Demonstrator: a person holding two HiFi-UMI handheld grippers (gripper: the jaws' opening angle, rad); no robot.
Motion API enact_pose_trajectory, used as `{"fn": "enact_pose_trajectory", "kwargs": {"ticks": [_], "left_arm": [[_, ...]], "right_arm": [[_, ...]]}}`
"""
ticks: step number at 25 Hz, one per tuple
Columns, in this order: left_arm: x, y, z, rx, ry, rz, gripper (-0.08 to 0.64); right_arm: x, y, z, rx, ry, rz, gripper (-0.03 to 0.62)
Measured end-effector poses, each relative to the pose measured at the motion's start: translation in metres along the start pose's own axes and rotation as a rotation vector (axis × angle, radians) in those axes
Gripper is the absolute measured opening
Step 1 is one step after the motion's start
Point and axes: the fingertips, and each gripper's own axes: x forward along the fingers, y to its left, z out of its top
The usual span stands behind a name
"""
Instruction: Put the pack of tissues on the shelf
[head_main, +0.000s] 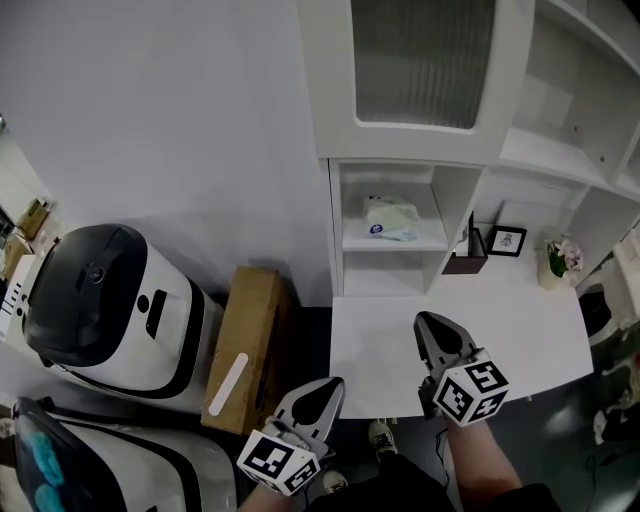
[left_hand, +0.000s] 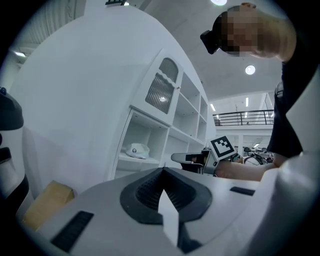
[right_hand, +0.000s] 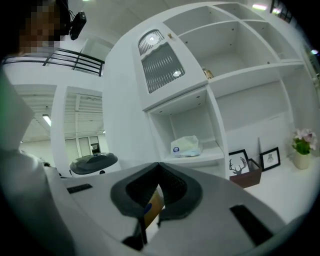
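Tissue pack (head_main: 390, 218) on shelf (head_main: 400, 244), right claw (head_main: 436, 330) over desk (head_main: 520, 310), left claw (head_main: 322, 392) lower left

No lettering can be read. The tissues (head_main: 392, 218), at the head view's centre, carry a round blue logo too small to read. The left gripper (head_main: 330, 385) and right gripper (head_main: 428, 322) bear only square markers.

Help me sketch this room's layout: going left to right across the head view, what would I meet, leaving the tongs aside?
White machine with a black lid → cardboard box → pack of tissues → dark brown box → small framed picture → potted flowers.
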Motion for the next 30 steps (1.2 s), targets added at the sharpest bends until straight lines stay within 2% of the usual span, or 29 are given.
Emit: {"fn": "enact_pose_trajectory", "kwargs": {"ticks": [14,23,30], "left_arm": [[-0.064,-0.031,-0.009,-0.001,0.003,-0.072,-0.002],[-0.099,-0.049,-0.024,-0.027,0.02,-0.115,-0.002],[-0.108,-0.064,-0.021,-0.013,0.004,-0.117,-0.002]], "right_arm": [[-0.072,0.072,-0.03,-0.009,0.01,-0.009,0.005],[-0.123,0.096,-0.046,-0.001,0.005,-0.067,0.005],[-0.141,0.106,-0.046,-0.006,0.004,-0.049,0.004]]}}
